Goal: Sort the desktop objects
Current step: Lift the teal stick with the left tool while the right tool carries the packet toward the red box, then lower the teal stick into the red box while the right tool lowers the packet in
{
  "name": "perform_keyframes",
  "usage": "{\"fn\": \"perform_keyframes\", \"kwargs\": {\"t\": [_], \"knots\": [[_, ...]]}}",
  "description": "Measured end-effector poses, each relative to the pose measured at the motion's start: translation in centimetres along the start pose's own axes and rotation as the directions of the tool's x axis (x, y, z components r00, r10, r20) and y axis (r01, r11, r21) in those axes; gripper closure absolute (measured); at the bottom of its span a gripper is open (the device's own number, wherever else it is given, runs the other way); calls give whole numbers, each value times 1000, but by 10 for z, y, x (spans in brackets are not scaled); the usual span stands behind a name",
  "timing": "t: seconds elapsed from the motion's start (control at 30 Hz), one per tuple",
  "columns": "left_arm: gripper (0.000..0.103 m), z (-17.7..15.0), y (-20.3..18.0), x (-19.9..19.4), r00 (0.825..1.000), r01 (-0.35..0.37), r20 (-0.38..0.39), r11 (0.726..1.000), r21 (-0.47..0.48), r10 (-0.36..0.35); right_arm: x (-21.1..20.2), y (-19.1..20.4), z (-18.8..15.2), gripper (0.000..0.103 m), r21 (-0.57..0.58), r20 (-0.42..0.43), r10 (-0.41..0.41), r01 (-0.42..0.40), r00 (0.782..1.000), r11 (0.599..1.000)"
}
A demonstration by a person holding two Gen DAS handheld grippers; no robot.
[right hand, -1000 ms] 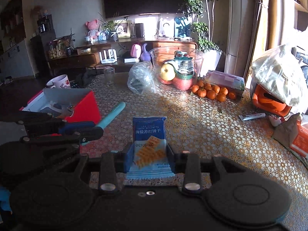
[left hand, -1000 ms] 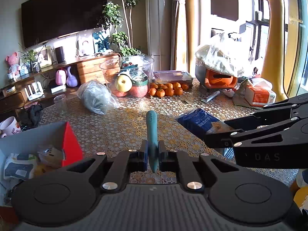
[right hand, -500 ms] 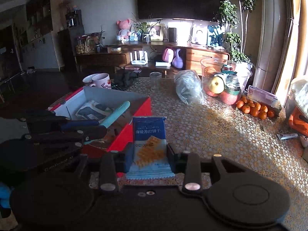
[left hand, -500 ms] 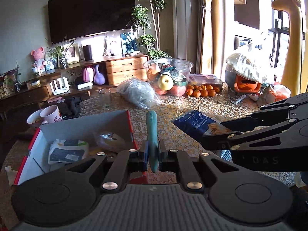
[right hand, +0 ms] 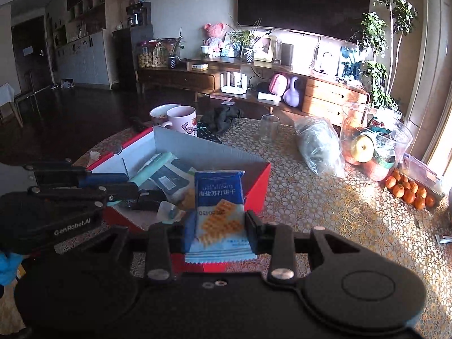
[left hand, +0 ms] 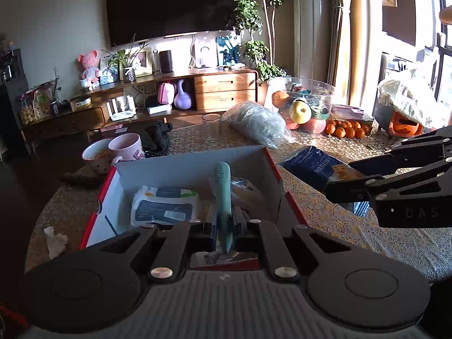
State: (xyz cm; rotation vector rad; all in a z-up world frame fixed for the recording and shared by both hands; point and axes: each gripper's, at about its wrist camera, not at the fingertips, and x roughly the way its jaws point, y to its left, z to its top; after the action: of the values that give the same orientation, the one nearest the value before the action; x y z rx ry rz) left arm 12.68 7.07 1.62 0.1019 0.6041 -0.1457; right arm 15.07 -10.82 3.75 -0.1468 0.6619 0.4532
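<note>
left wrist: teal pen (left hand: 224, 206) within left claw (left hand: 224, 233)

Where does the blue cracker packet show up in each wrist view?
Left wrist: blue cracker packet at right of centre, held in the right tongs, beside the red box.
Right wrist: bottom centre, clamped upright between the fingers.
Shared landmark: empty glass.

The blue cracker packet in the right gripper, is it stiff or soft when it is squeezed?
Probably semi-stiff: the blue cracker packet stands straight between the right gripper fingers without drooping. Its crimped film edge looks thin, so likely light and slightly slippery. The crackers pictured on it suggest brittle contents; hard squeezing might break them.
</note>
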Motion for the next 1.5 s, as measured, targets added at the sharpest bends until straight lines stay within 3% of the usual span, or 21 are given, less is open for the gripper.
{"fn": "perform_keyframes", "kwargs": {"t": [0.53, 1.07, 1.5], "knots": [[94, 10, 68, 54, 992, -72, -101, 997, 16, 73, 66, 18, 18, 66, -35, -104, 52, -55, 993, 998], [94, 15, 90, 126, 973, -45, -226, 998, 40, 53, 119, 32, 21, 66, -2, -164, 70, -72, 984, 997], [94, 18, 86, 158, 961, -20, -276, 999, 42, 31, 144, 44, 17, 67, -17, -210, 77, -82, 975, 996]]}}
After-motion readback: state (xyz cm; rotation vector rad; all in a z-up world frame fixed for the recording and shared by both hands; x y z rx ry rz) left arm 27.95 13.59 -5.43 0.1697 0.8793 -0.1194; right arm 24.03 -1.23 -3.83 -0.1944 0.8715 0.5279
